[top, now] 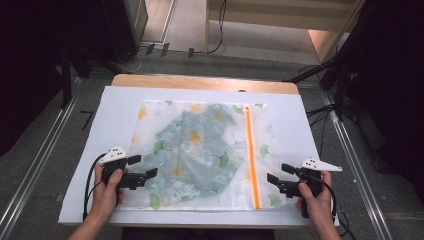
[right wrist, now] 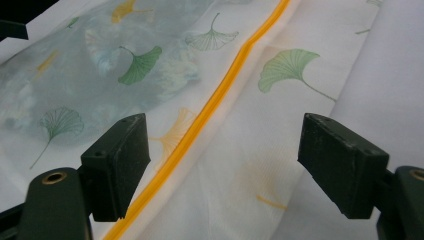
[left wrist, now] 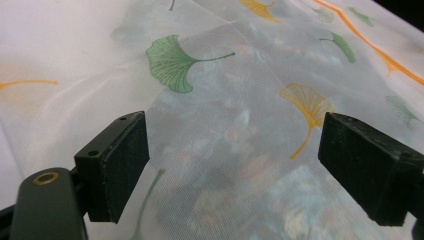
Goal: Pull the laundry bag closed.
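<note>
White table cover (top: 115, 107) under mesh bag (top: 200, 150); left tool (top: 142, 167) and right tool (top: 276, 174) gape empty.

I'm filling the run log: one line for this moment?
left hand-held gripper: open, over mesh bag | right hand-held gripper: open, near orange zipper
</note>
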Demonstrator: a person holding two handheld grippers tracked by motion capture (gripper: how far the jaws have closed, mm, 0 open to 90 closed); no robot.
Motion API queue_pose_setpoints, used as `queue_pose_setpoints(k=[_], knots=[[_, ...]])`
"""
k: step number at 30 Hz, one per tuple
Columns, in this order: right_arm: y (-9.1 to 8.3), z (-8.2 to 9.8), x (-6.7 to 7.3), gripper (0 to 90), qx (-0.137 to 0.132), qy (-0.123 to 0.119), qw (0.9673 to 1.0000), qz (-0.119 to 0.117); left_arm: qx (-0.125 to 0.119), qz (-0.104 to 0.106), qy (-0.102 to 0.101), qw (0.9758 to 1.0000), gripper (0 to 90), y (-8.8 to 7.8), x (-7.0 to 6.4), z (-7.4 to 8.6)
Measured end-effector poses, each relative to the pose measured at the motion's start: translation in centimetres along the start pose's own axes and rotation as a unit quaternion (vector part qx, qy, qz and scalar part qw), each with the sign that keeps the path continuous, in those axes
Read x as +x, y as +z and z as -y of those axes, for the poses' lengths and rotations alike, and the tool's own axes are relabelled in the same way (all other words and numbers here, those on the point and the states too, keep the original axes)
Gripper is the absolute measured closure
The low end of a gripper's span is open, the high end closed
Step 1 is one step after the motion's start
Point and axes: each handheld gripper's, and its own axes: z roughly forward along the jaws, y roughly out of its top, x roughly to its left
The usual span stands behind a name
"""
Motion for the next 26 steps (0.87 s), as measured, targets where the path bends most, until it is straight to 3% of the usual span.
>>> queue_pose_setpoints(k=[3,5,10,19,22,25,26], knots=[[-1.0,0.6,0.0,21.2,-0.01,-0.001,0.9999,0.006,-0.003,-0.018,0.025,0.9995,9.4,-1.0,0.2,0.5],[-1.6,1.0,0.0,21.4,-0.016,0.002,0.9998,0.008,0.001,-0.032,0.027,0.9991,8.7,-1.5,0.5,0.6],[-3.0,1.9,-0.1,21.7,-0.03,0.006,0.9993,0.019,-0.02,-0.03,-0.003,0.9994,8.7,-2.8,1.5,1.1],[-4.0,2.6,-0.6,22.0,-0.035,0.017,0.999,0.023,-0.055,-0.034,-0.021,0.9976,8.4,-4.7,2.4,1.4],[-3.6,2.7,-0.6,22.2,-0.028,0.016,0.9992,0.022,-0.048,-0.038,-0.034,0.9975,8.5,-4.4,2.6,1.3],[-3.3,2.8,-0.7,23.1,-0.016,0.022,0.9994,0.023,-0.016,-0.05,-0.049,0.9974,8.8,-3.9,2.9,1.4],[-3.1,2.8,-0.7,23.2,-0.01,0.022,0.9994,0.026,-0.016,-0.05,-0.049,0.9974,8.9,-3.9,2.9,1.4]])
